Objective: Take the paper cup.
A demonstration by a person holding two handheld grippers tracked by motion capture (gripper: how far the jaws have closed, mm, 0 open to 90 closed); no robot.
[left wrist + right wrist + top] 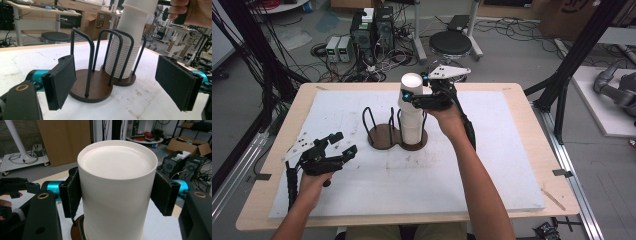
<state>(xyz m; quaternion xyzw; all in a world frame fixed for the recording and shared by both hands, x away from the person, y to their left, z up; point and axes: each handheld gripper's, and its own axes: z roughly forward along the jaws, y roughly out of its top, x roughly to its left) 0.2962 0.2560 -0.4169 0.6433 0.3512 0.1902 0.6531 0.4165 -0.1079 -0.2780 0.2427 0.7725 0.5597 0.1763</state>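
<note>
Right gripper (412, 98) fingers clamp top cup (116, 187) atop stack (126, 47) in holder (388, 135) on counter (492, 165); nested cups may lift along, toppling. Left gripper (120, 82) wide open, empty

Here's the bench (532, 150), a pale wooden top, and nearly all of it is covered by a white sheet (492, 165) lying flat, scuffed and marked in places. Sitting directly on that sheet, toward the far middle, is a dark brown holder (388, 137) with two round bases joined together and black wire hoops rising upright. Its right base carries a stack of white cups (412, 122).
</note>
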